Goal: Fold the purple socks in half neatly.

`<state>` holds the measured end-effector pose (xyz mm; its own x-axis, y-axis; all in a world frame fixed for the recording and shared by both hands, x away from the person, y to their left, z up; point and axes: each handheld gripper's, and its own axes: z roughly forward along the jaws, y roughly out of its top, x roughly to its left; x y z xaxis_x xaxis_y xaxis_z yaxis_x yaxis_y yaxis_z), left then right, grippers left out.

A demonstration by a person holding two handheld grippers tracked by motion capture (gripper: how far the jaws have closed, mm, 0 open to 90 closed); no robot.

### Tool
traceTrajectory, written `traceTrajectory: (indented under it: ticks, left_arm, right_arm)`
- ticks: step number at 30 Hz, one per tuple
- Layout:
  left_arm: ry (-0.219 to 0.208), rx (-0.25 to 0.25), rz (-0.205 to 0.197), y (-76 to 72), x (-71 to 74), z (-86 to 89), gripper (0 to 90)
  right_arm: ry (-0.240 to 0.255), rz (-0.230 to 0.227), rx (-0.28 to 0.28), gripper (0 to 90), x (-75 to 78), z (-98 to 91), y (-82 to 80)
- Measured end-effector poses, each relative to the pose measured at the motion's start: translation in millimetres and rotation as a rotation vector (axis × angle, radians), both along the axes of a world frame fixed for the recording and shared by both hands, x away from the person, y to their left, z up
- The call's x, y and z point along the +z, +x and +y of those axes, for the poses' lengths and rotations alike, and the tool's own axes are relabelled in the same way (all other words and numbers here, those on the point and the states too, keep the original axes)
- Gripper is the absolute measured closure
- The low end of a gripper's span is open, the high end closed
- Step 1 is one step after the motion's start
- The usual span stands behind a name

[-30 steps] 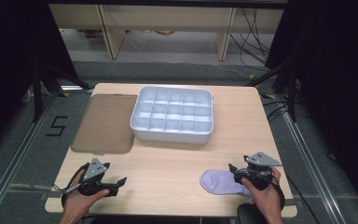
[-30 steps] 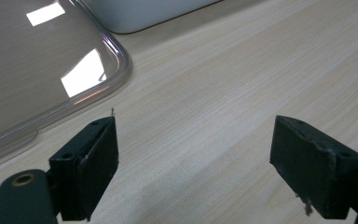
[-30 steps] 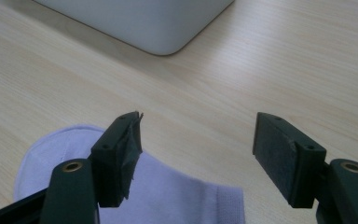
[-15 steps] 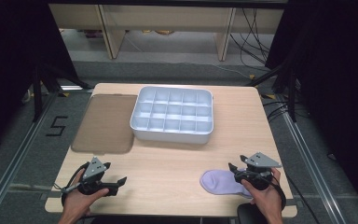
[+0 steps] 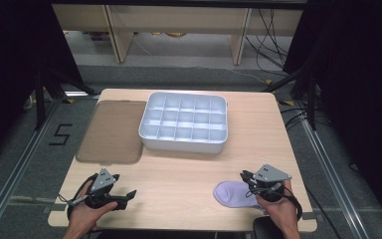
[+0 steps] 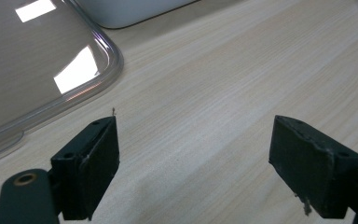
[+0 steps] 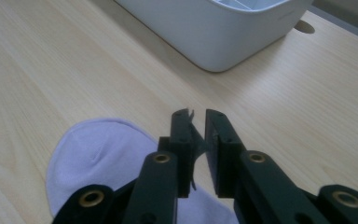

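- 2 grippers sit low at the near edge of the wooden table [image 5: 189, 174], 1 in each of the person's hands.
- The right gripper [image 7: 196, 116] has just been closing its jaws; they now stand almost together, with a thin gap and no cloth visibly between the tips.
- The lilac sock [image 7: 98, 158] lies flat on the table beneath and to the left of those black fingers [image 7: 182, 140], its rounded toe end pointing away from the person; in the high view the right gripper [image 5: 248, 178] rests over the sock [image 5: 231, 194].
- Beyond the fingertips stands the white compartment tray [image 7: 223, 37], well apart from them.
- The left gripper [image 6: 193, 154] holds its fingers [image 6: 95, 158] wide apart over bare wood, nothing between them.
- A clear plastic lid [image 6: 42, 70] lies ahead and left of the left fingers.
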<state>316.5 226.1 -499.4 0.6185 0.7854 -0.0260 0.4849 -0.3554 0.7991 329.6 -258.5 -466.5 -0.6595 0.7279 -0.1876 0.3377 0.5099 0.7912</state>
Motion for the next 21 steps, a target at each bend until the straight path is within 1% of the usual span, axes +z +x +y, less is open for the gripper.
traceTrajectory:
  ticks: [1,2,3,4,5,6,9,10,12,13,15,16,17,18,19,20,21]
  left_arm:
    - [0.000,-0.002,0.000,0.5,-0.2,0.5,15.6]
    - [0.016,-0.009,0.004,1.2,-0.1,1.7,15.6]
    - [-0.007,-0.008,0.001,0.9,-0.8,0.4,15.6]
    - [-0.016,-0.009,0.001,0.8,-1.0,-0.3,15.7]
    - [-0.010,-0.016,-0.002,1.1,-0.6,-0.6,15.8]
    - [0.011,-0.021,0.007,0.7,0.6,0.5,16.0]
    - [0.008,-0.021,0.006,0.7,0.4,0.5,16.0]
    - [-0.017,-0.009,-0.003,0.7,-0.9,-1.0,16.1]
    - [-0.008,-0.006,0.000,0.2,0.2,-0.2,16.2]
    - [-0.008,-0.007,-0.001,0.2,0.4,0.1,16.3]
    - [-0.016,-0.007,-0.006,0.5,-0.1,-0.2,16.4]
    - [-0.016,-0.007,-0.006,0.5,-0.1,-0.2,16.4]
    - [-0.015,-0.008,-0.005,0.6,-0.2,-0.2,16.4]
    - [-0.013,-0.010,-0.003,0.6,-0.4,-0.4,16.5]
    - [-0.010,-0.012,-0.002,0.6,-0.4,-0.7,16.6]
    - [0.009,-0.028,0.001,1.2,0.1,0.7,16.6]
    - [0.013,-0.031,0.011,1.0,0.7,0.5,16.6]
  right_arm:
    - [-0.002,0.010,0.012,86.5,0.2,2.5,-0.6]
    - [-0.013,0.006,0.034,88.0,-0.1,4.8,-0.3]
    - [-0.032,0.014,0.076,89.9,-1.8,10.1,-0.8]
    - [-0.039,0.012,0.099,90.0,-2.8,12.0,-0.5]
    - [-0.038,0.018,0.108,90.0,-4.0,14.3,-0.9]
    - [-0.054,0.013,0.134,90.0,-5.5,16.0,0.2]
    - [-0.059,0.032,0.145,90.0,-7.3,19.8,0.0]
    - [-0.060,0.034,0.161,90.0,-8.2,21.6,0.9]
    - [-0.075,0.048,0.160,90.0,-9.7,25.5,1.1]
    - [-0.102,0.057,0.175,90.0,-11.9,29.0,3.2]
    - [-0.108,0.082,0.158,90.0,-13.5,31.7,3.2]
    - [-0.108,0.082,0.158,90.0,-13.5,31.7,3.2]
    - [-0.113,0.092,0.157,90.0,-14.7,33.2,3.9]
    - [-0.126,0.097,0.165,90.0,-16.4,34.6,4.8]
    - [-0.134,0.114,0.159,90.0,-17.0,35.8,4.5]
    - [-0.136,0.118,0.162,90.0,-18.1,36.5,5.0]
    - [-0.137,0.124,0.150,90.0,-18.8,37.2,5.0]
